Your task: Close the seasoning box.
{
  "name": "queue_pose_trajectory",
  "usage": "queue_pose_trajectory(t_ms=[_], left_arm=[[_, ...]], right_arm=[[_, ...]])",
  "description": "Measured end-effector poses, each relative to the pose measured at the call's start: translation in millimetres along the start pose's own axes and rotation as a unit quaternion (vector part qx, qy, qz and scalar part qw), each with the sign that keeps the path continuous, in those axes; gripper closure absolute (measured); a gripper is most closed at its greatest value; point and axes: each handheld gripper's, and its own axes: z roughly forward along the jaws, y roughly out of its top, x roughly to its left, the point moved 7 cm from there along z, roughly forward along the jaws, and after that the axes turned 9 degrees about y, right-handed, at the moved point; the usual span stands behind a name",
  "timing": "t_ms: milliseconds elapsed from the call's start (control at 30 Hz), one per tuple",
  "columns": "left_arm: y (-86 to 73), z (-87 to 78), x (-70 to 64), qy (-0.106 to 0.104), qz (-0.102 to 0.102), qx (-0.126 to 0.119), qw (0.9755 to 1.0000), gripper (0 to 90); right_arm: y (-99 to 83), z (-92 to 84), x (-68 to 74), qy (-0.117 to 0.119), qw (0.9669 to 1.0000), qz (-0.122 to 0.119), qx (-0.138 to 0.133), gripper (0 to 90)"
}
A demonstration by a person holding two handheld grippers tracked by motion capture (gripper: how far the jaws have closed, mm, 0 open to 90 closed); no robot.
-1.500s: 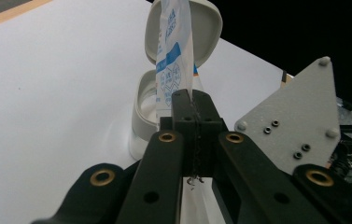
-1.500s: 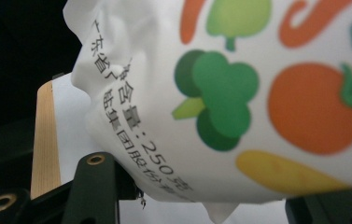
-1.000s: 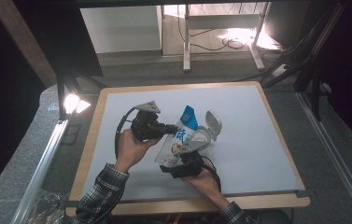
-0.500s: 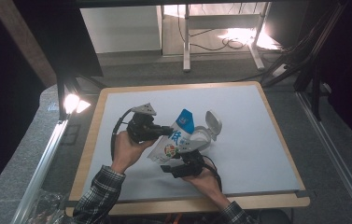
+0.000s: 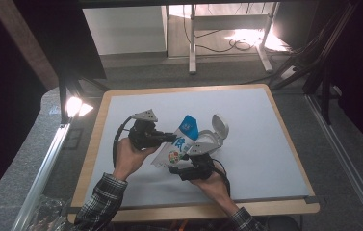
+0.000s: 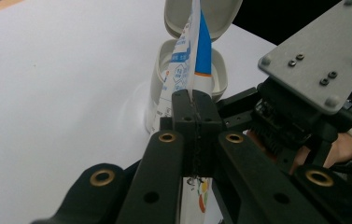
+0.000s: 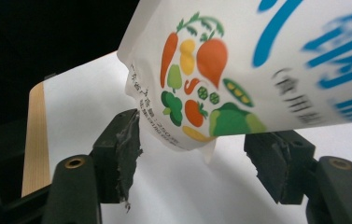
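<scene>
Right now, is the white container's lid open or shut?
Open. The white container has its hinged lid flipped back, and the pouch, clamped in the left tongs, points into its mouth.

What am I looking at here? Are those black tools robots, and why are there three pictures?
No robot: a person holds a hand-held clamp, called a gripper, in each hand. One picture comes from a camera above the table; the other two come from small cameras riding on each gripper, looking along its black jaws.

The left gripper is shut on the edge of a white and blue pouch printed with vegetables, held tilted, its upper end over a small white container whose hinged lid stands open. The right gripper has its jaws open, one on each side of the pouch's lower corner; they do not appear to press on it. The container rests on the table's pale mat.
</scene>
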Motion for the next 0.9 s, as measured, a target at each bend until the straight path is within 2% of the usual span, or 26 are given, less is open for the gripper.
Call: queue_pose_trajectory(t_ms=[133, 233, 500, 567, 733, 900], left_arm=[[-4.9, -2.0, 2.2, 0.003, 0.002, 0.002, 1.0000, 90.0], [-7.7, -4.6, 4.1, -0.005, -0.008, -0.007, 0.9999, 90.0], [-16.0, -1.7, 4.7, -0.015, -0.012, -0.011, 0.9997, 90.0], [-17.2, -1.8, 5.4, -0.021, -0.017, -0.016, 0.9995, 90.0], [-21.8, -3.4, 7.7, -0.020, -0.018, -0.018, 0.9995, 90.0], [-32.4, -6.8, 11.0, -0.025, -0.026, -0.026, 0.9990, 90.0]], right_arm=[[3.7, -2.7, 1.3, -0.002, 0.9999, -0.001, -0.011, 37.2], [6.1, -4.4, 1.3, -0.002, 0.9999, -0.001, -0.016, 37.8], [9.5, -7.3, 0.8, -0.008, 0.9996, -0.009, -0.027, 38.7], [10.3, -8.1, 0.9, -0.010, 0.9995, -0.010, -0.028, 38.7], [9.9, -7.9, 0.8, -0.009, 0.9996, -0.012, -0.026, 38.9], [8.6, -6.5, 1.9, -0.008, 0.9997, -0.010, -0.023, 39.0]])
